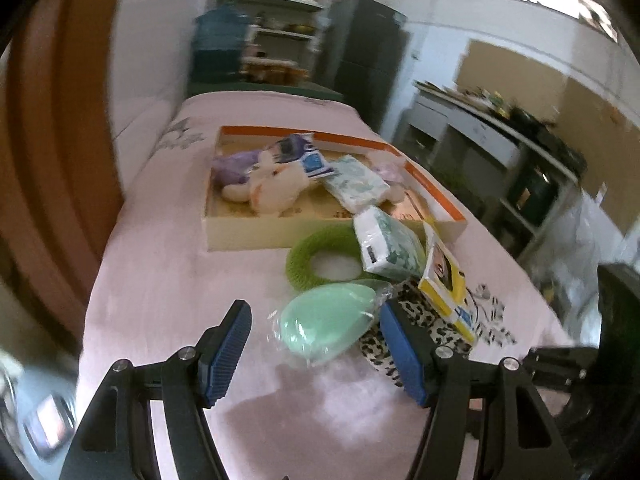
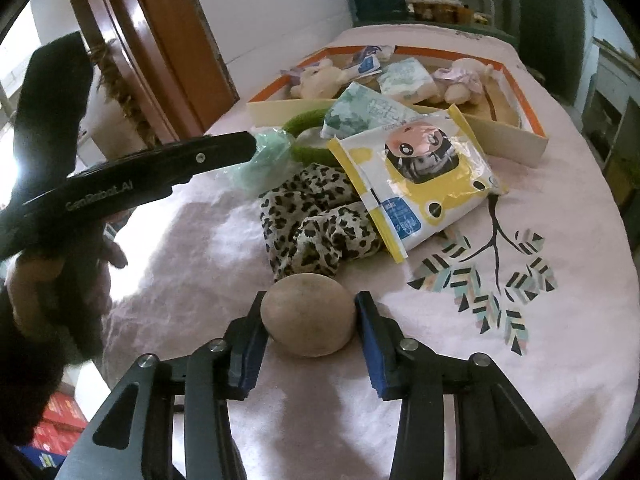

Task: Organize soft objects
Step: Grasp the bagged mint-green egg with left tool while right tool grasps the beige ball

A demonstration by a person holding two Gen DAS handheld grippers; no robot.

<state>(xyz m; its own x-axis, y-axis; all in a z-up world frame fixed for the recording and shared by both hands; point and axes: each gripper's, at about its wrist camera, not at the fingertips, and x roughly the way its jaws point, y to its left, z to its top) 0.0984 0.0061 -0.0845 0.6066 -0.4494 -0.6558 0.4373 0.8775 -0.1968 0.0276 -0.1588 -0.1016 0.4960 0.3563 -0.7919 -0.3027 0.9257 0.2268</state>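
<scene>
A pale pink cloth with a printed branch of striped leaves (image 2: pixel 496 280) covers the desk (image 1: pixel 160 280). Beyond its far end stands a blurred white shelving unit (image 1: pixel 280 20) holding jars and small items, with a stack of teal-blue containers (image 1: pixel 218 40) to its left and a tall dark cabinet (image 1: pixel 368 52) to its right. A reddish-brown wooden door frame (image 2: pixel 160 32) rises at the left. Along the right wall runs a grey counter with open compartments (image 1: pixel 500 152). Red boxes (image 2: pixel 60 420) sit low on the floor.
</scene>
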